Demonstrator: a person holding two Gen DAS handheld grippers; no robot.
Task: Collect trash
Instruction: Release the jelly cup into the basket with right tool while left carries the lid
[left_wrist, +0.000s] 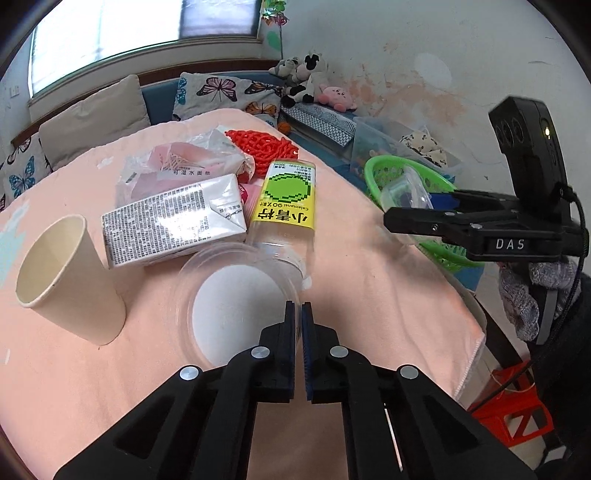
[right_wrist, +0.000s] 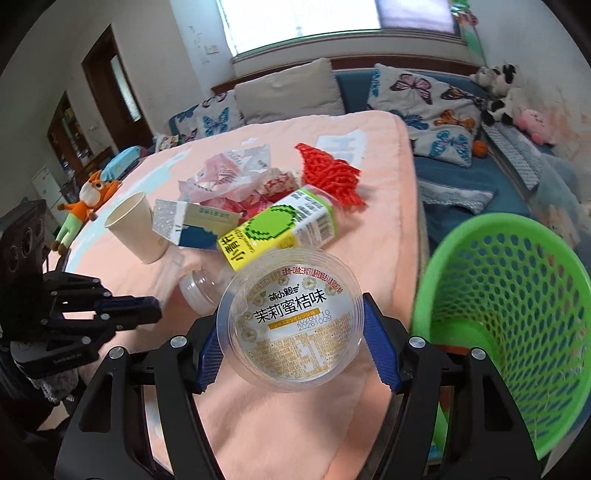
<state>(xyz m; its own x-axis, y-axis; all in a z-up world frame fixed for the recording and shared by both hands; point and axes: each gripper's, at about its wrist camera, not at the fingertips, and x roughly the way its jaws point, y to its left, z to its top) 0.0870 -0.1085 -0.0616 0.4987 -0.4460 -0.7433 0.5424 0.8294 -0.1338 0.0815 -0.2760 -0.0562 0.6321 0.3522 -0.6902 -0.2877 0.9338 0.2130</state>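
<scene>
**Jelly cup gripped beside the green basket**

The right gripper (right_wrist: 290, 347) clasps a clear jelly cup (right_wrist: 291, 321) between its blue pads, just left of the green basket (right_wrist: 517, 295) and above the peach-covered table (right_wrist: 258, 424); the left gripper (left_wrist: 299, 332) has its jaws pressed together on nothing, over a clear plastic lid (left_wrist: 236, 295); left of the basket and farther off lie a lime-labelled bottle (right_wrist: 280, 229), a carton (left_wrist: 173, 221) and a paper cup (left_wrist: 66, 277); beyond them, crumpled wrappers (right_wrist: 229, 173) and red netting (right_wrist: 328, 173).
</scene>
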